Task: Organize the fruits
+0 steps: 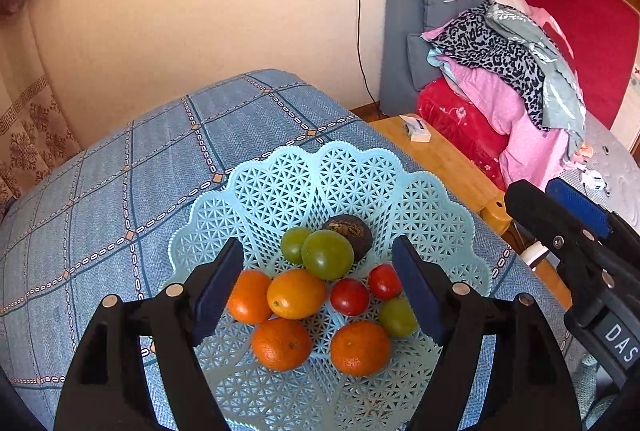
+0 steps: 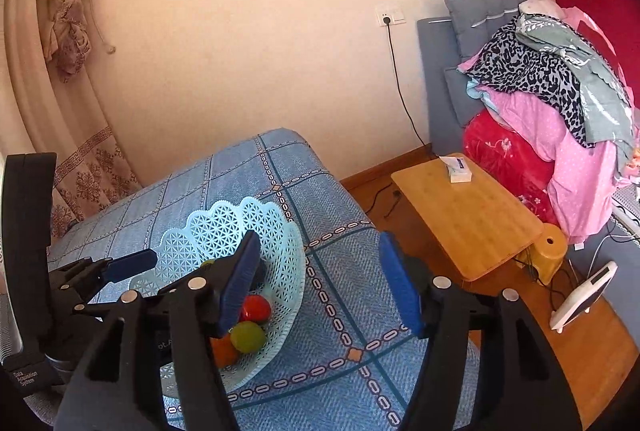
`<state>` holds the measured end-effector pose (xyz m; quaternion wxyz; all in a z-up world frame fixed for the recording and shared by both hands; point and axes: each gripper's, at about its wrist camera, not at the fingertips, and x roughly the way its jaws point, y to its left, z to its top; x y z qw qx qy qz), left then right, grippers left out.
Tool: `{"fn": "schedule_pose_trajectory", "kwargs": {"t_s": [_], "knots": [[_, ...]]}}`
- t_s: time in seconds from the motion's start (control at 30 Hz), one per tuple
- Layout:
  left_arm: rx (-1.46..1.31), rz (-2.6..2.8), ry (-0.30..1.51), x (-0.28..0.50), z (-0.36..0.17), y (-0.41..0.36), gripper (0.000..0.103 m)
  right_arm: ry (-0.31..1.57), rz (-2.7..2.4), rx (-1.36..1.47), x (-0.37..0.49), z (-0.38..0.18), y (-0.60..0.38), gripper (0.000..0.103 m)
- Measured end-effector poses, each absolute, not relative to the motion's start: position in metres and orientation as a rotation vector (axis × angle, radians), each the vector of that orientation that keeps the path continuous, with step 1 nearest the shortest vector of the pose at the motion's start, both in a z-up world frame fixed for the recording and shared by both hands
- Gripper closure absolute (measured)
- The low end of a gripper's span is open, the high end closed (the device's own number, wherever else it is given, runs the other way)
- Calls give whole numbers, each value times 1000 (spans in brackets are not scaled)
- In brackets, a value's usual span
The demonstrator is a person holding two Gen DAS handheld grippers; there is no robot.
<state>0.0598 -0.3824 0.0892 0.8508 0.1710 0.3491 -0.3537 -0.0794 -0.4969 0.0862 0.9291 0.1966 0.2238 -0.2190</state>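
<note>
Pale blue lattice basket (image 1: 280, 191) sits on the table under a blue checked tablecloth (image 1: 120, 171); all the fruit in view lies inside it, sorted loosely by colour: four oranges (image 1: 296, 293) toward the near side, three green fruits (image 1: 327, 254), two small red tomatoes (image 1: 350, 296), one dark brown wrinkled fruit (image 1: 352, 231) at the back; no fruit shows on the cloth outside the basket; that fits either a finished gathering or a stock waiting to be sorted out, the scene does not settle which. Handling, as judged: oranges firm, rounded, light, likely to roll, best taken across the widest part; tomatoes smooth and thin-skinned, slippery, want a soft squeeze; the dark fruit looks shrivelled, possibly soft; the basket looks like thin plastic, light, springy at the scalloped rim, liable to skid on cloth. Left tongs (image 1: 318, 287) hang over the basket, spread wide, wider than any single fruit, gripping nothing, touching nothing so far as seen. Right tongs (image 2: 320, 281) stand wide apart and empty, just right of the basket over the cloth; one finger crosses the basket in view, contact not clear.
</note>
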Motion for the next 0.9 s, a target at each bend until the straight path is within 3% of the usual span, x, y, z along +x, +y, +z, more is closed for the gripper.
{"fn": "schedule_pose_trajectory", "kwargs": {"t_s": [0.17, 0.37, 0.5, 0.9], "knots": [[349, -699, 697, 59, 98, -366, 16, 448, -436, 390, -80, 92, -489, 25], [340, -636, 672, 59, 105, -348, 14, 447, -415, 369, -80, 96, -479, 17], [344, -587, 646, 57, 109, -339, 11, 452, -396, 339, -79, 100, -471, 5], [383, -435, 566, 52, 113, -307, 11, 502, -334, 247, -71, 104, -444, 3]]}}
